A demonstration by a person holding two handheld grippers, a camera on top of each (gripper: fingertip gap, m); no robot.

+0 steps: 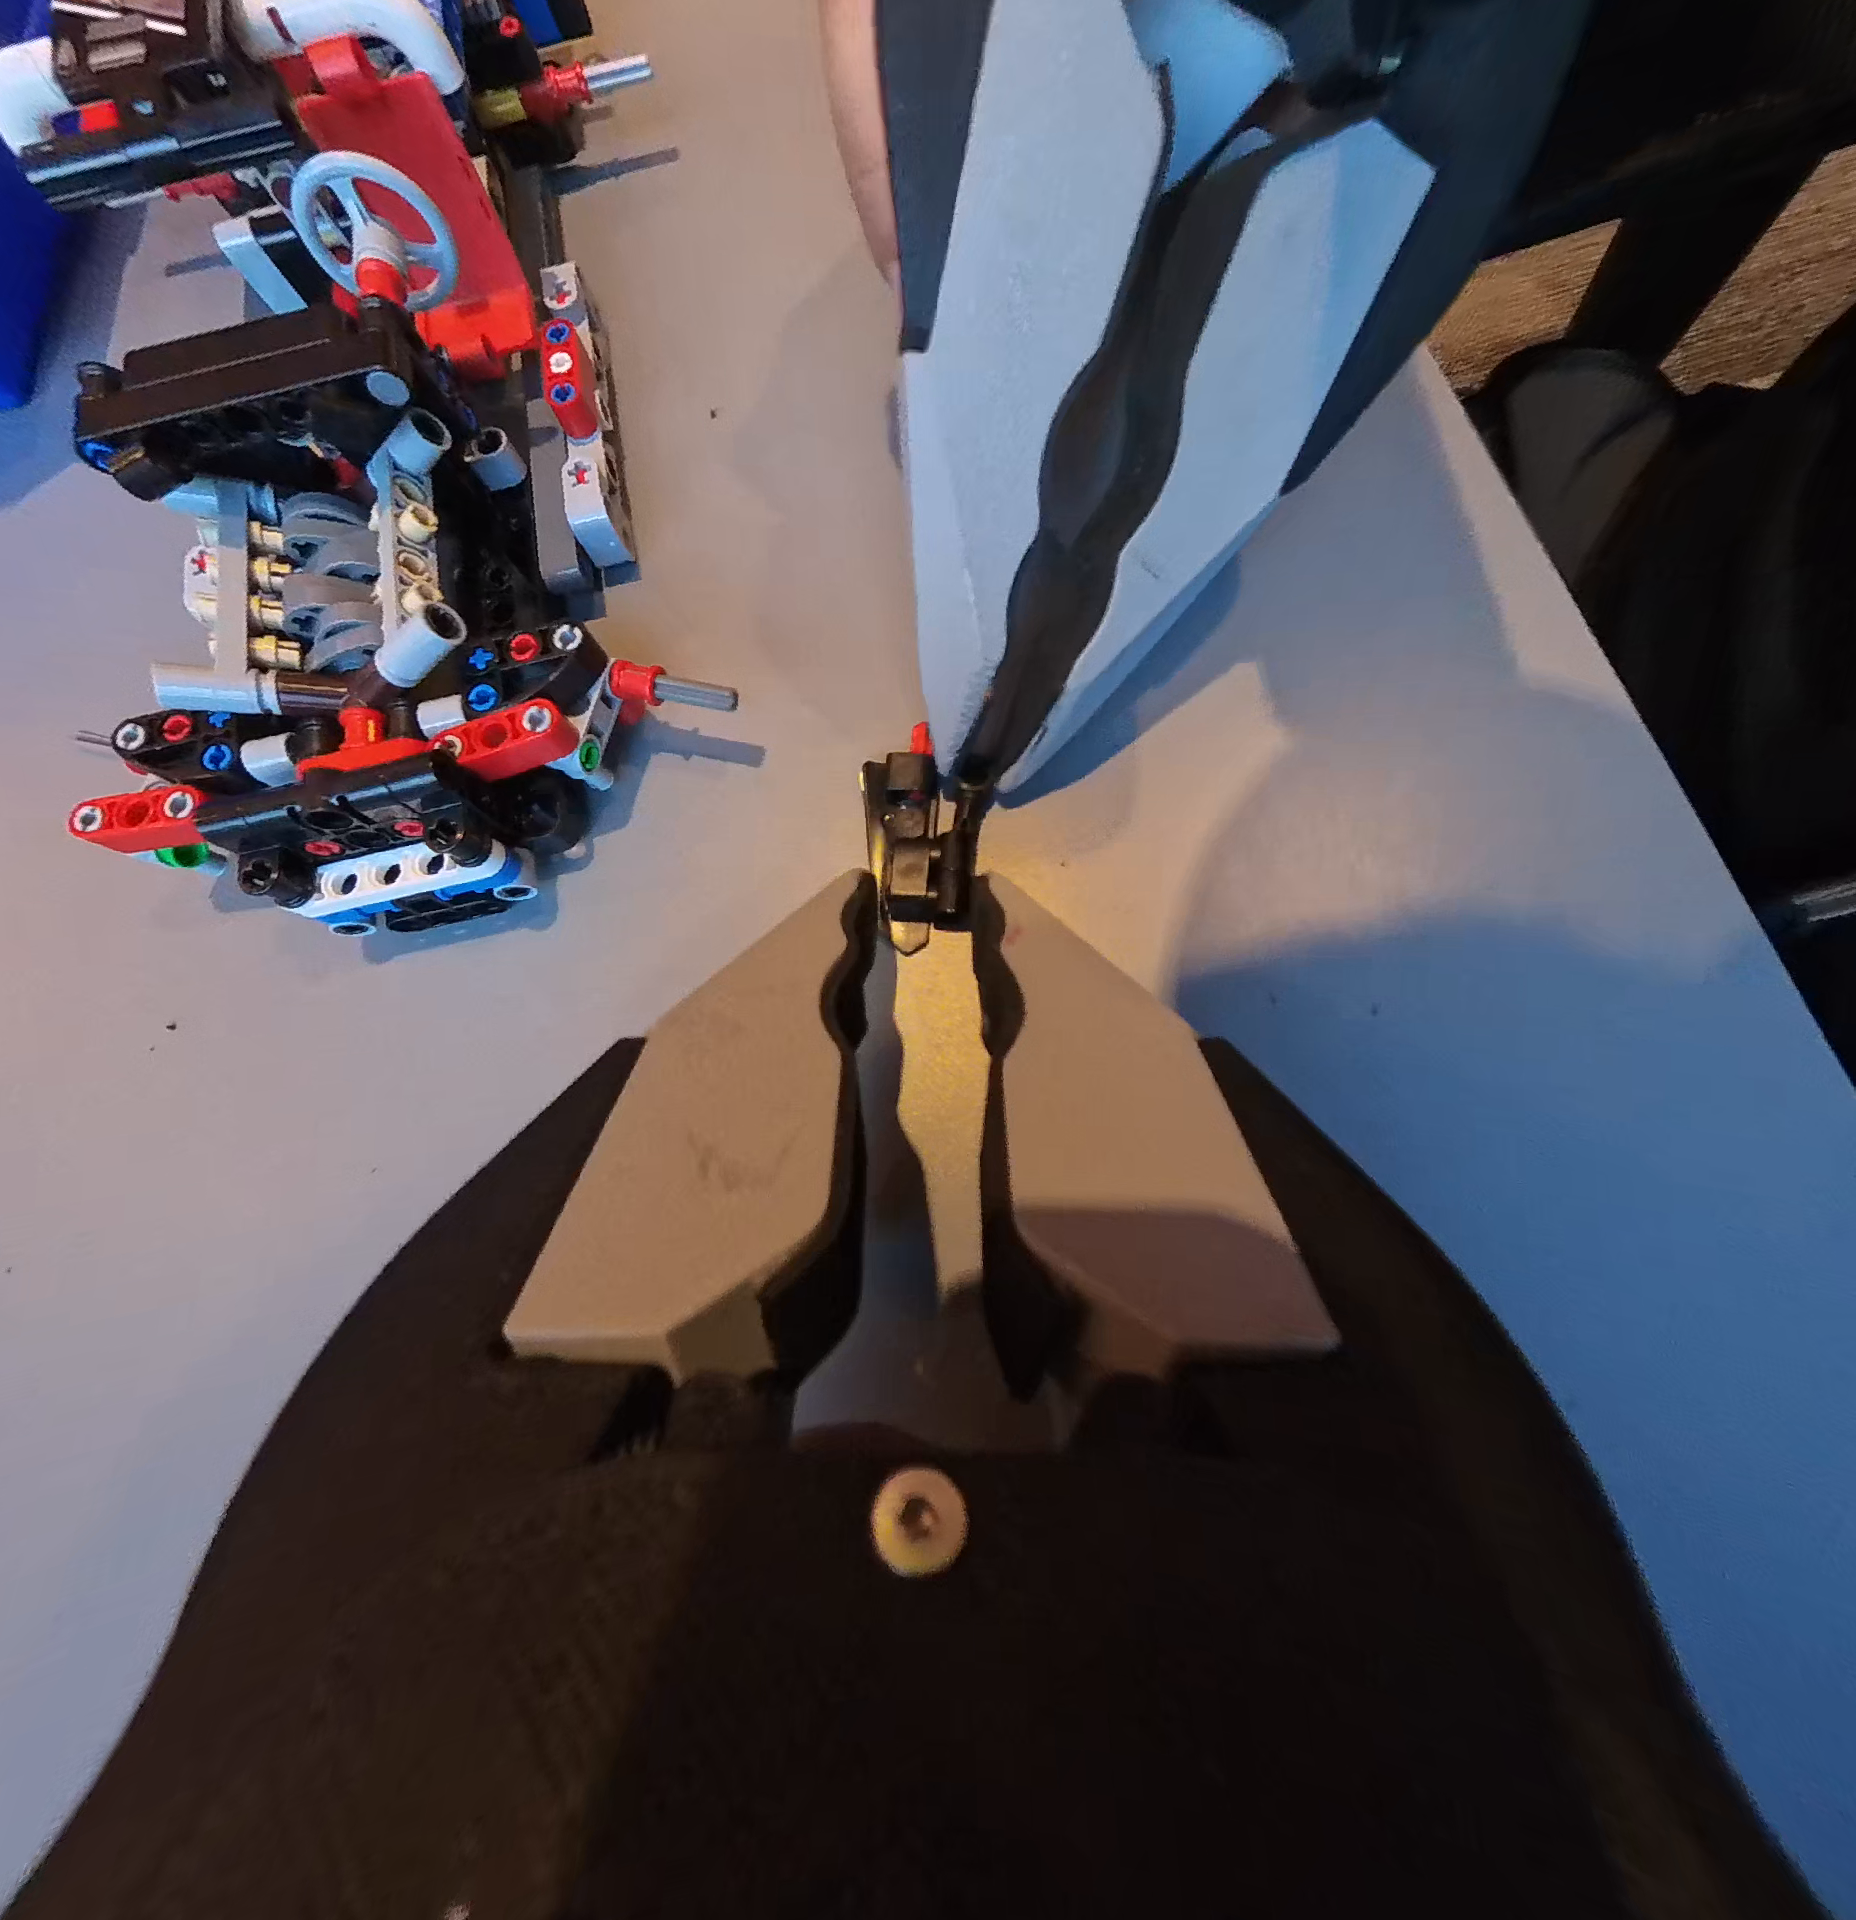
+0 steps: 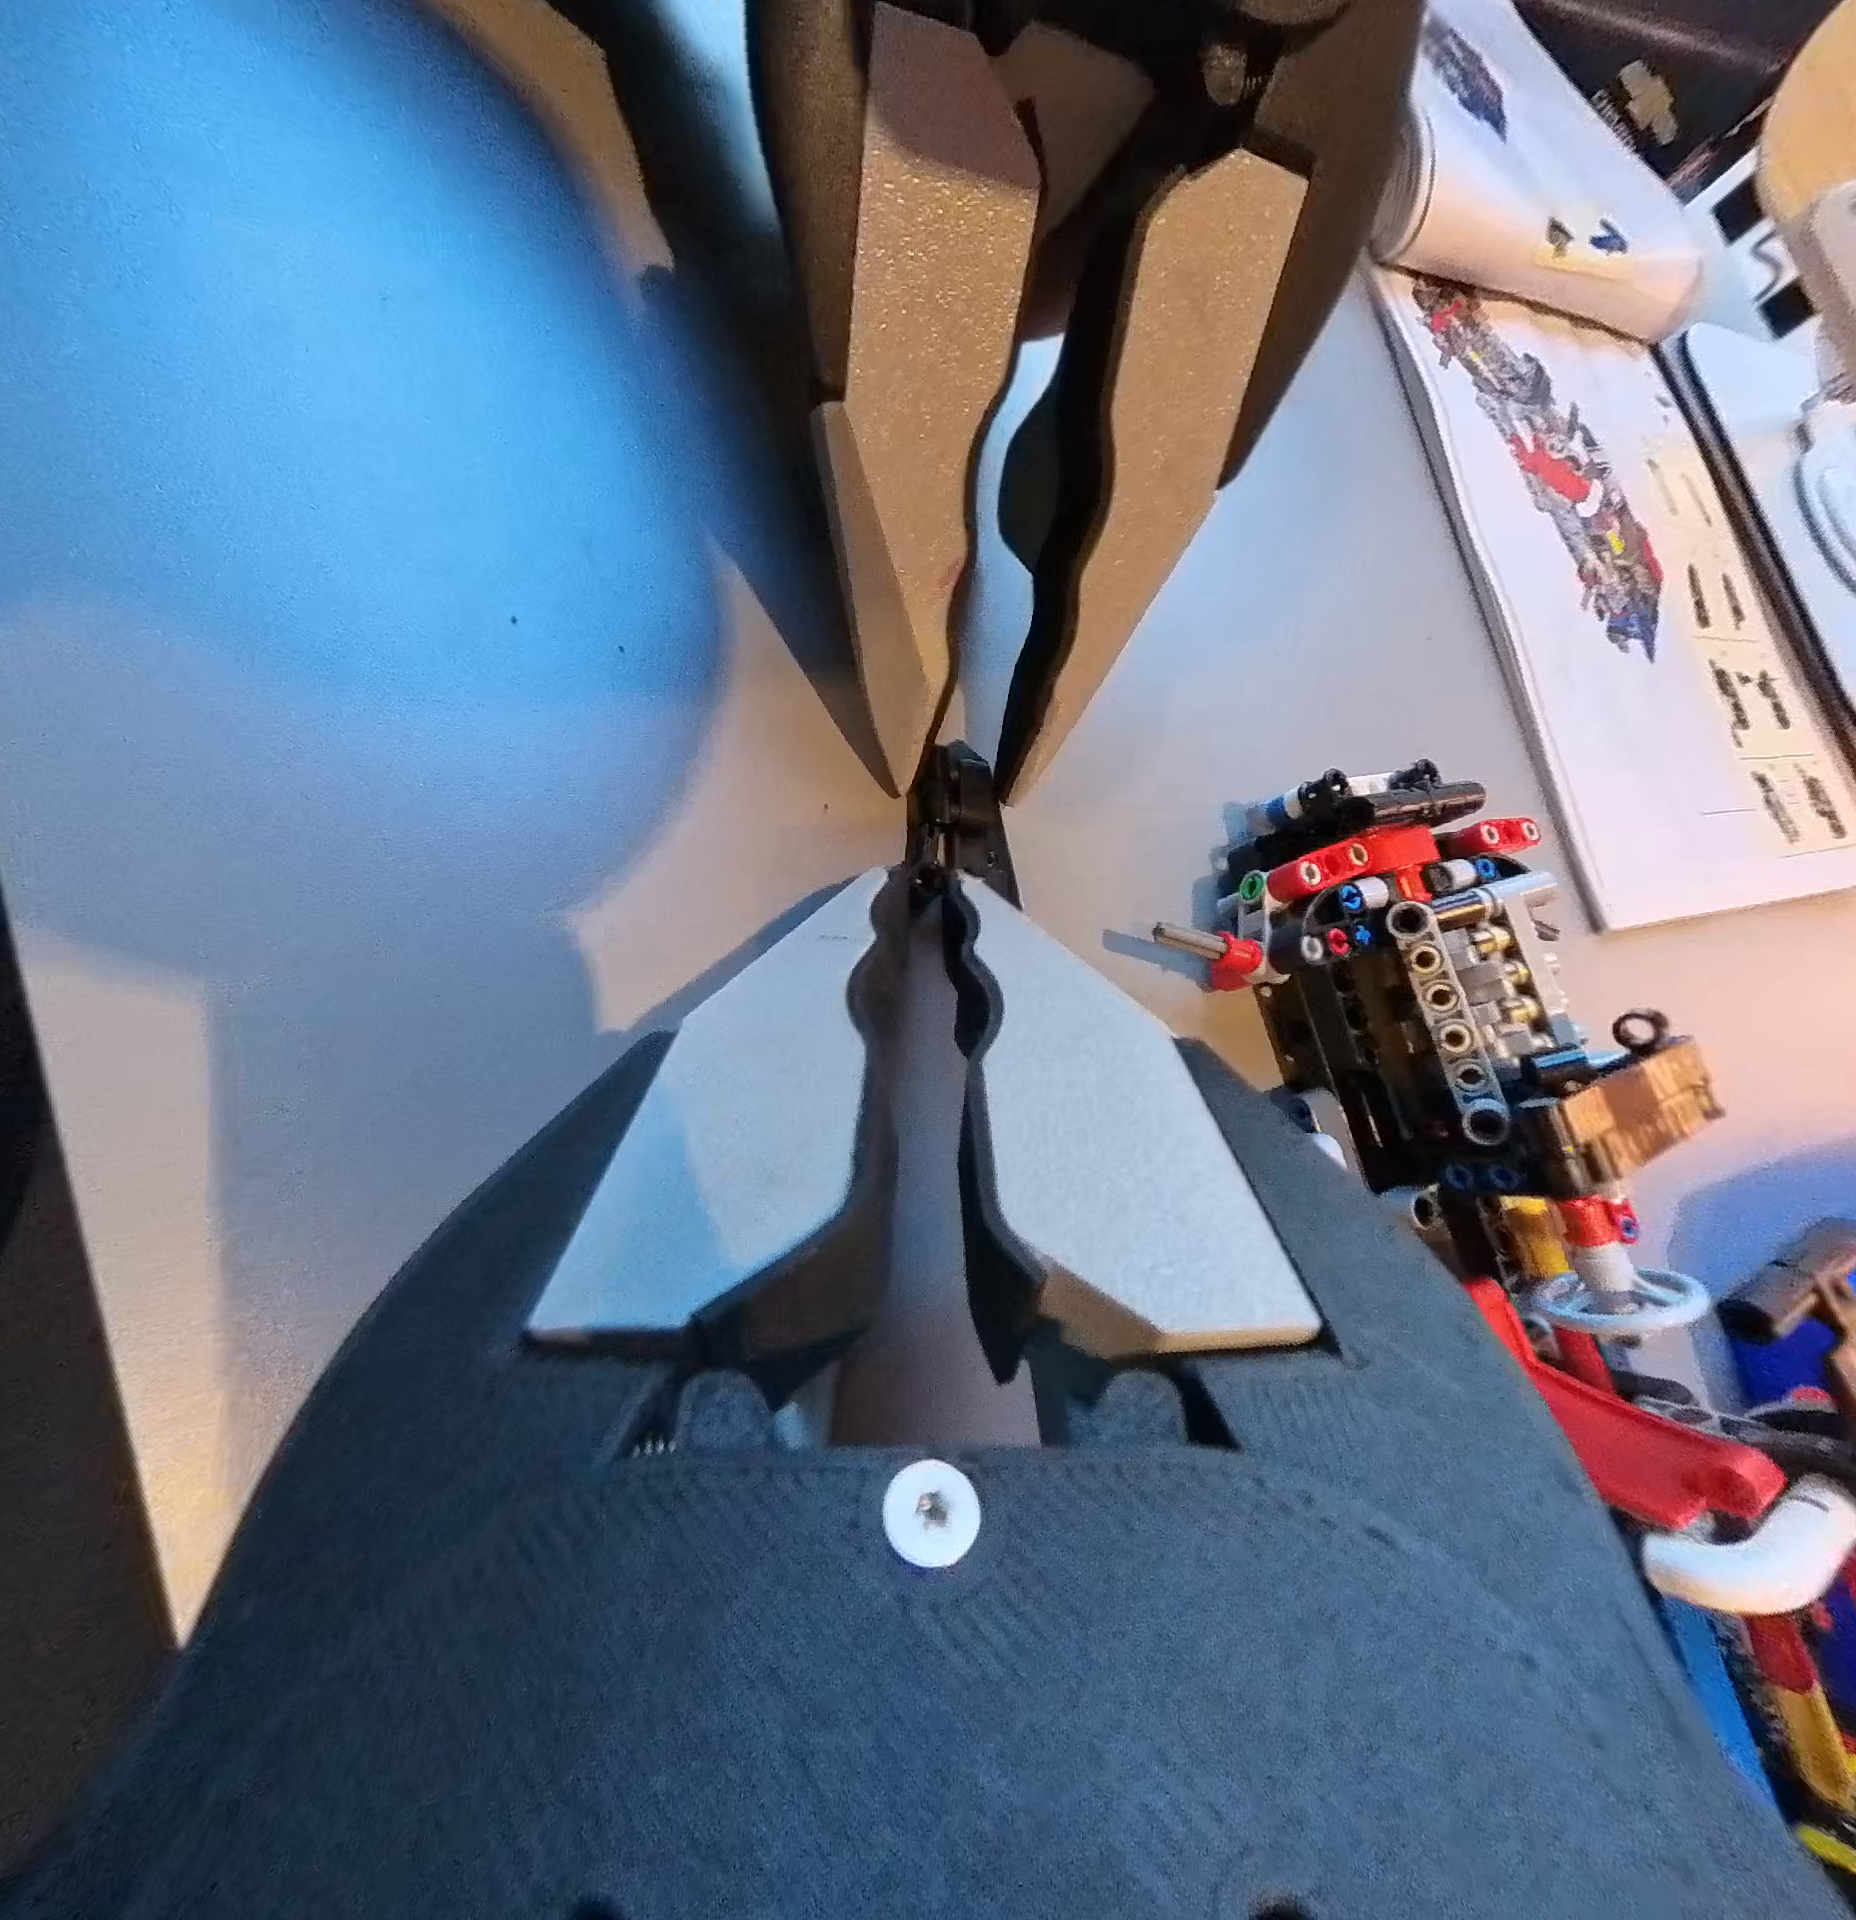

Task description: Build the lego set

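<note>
Left wrist view: the left gripper (image 1: 919, 904) pinches the near end of a small black lego assembly (image 1: 916, 831), its jaws drawn narrow around it. Straight ahead, the right gripper (image 1: 955, 774) comes in tip to tip and nips the far end of the same piece, which carries a bit of red at its top. Beneath both lies a pale grey table (image 1: 488, 1091), lit warm just past the fingertips and cool blue to the right. Ahead and to the left stands the partly built lego car (image 1: 363, 623), apart from the grippers, with a grey steering wheel (image 1: 373, 234). The table's edge runs off to the right, with dark furniture beyond.

Right wrist view: the right gripper (image 2: 929, 883), jaws narrow, clamps the black assembly (image 2: 950, 805); the left gripper (image 2: 950, 795) meets it from ahead. To the right sits the car (image 2: 1423, 997), and beyond it an open instruction booklet (image 2: 1630, 623) on the table (image 2: 332, 623).
</note>
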